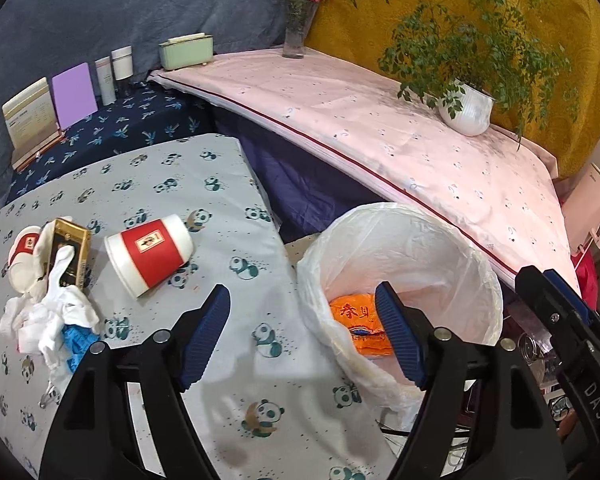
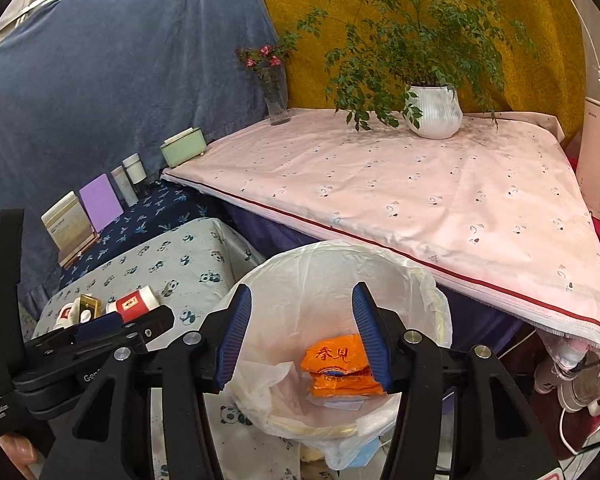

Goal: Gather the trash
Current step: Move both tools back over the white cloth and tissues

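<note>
Hanging over the bin's mouth, the right gripper (image 2: pixel 300 334) is being held with its jaws parted and nothing between them. One white-lined trash bin (image 2: pixel 428 280) is being shown beside the panda-print table (image 1: pixel 228 184), and one orange packet (image 2: pixel 336 364) is lying at its bottom. The left gripper (image 1: pixel 306 336) is also being held spread and empty, one finger being seen over the table's cloth and the other over the bin's rim. Trash is being left on the table: one red-banded paper cup (image 1: pixel 150 254) lying on its side, a second, crushed red-and-white cup (image 1: pixel 24 256) at the far left, one gold-and-black box (image 1: pixel 70 250) between them, one heap of crumpled white tissue (image 1: pixel 50 314) and one blue scrap (image 1: pixel 78 342) touching the heap. Farther back, one glass vase (image 1: pixel 298 30) of red flowers and one white potted plant (image 1: pixel 466 108) are being kept on the pink-covered surface (image 1: pixel 380 140).
</note>
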The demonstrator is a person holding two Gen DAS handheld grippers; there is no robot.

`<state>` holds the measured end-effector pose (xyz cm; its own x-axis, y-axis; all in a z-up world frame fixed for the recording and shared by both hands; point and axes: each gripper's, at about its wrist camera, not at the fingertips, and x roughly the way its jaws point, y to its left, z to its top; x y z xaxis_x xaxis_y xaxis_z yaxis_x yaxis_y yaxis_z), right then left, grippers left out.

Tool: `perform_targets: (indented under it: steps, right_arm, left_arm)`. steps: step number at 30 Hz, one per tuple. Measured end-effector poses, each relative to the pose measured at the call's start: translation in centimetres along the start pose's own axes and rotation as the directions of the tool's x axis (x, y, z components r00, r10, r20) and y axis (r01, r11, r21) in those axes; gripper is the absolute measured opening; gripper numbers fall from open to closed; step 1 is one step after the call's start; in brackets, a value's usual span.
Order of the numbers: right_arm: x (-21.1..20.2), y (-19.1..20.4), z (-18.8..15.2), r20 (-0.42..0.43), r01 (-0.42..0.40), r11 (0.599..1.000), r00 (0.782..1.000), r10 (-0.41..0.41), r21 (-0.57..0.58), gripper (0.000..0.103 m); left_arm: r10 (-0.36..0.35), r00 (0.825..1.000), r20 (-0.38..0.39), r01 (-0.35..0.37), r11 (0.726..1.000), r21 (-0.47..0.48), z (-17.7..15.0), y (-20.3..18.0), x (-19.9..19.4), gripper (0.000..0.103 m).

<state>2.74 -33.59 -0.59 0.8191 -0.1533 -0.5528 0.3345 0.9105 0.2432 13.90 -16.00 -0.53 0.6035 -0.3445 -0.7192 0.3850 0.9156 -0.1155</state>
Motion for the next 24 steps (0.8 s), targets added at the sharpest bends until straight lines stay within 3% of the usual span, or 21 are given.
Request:
perform_targets:
  steps: [13, 24]
  right_arm:
    - [-1.5, 5.1, -1.1, -0.006, -0.057, 0.996, 0.998, 0.057, -0.067, 0.052]
    - [-2.0, 12.0, -2.7, -0.044, -0.139, 0.98, 0.99, 0.134, -0.139, 0.056]
  left_arm:
    - [0.069, 0.997, 0.029, -0.066, 0.993, -0.102, -1.8, 6.8, -3.7, 0.079]
    - [0.148, 0.989, 0.031, -0.138, 0.966, -0.217, -4.4, 14.6, -6.8, 0.087]
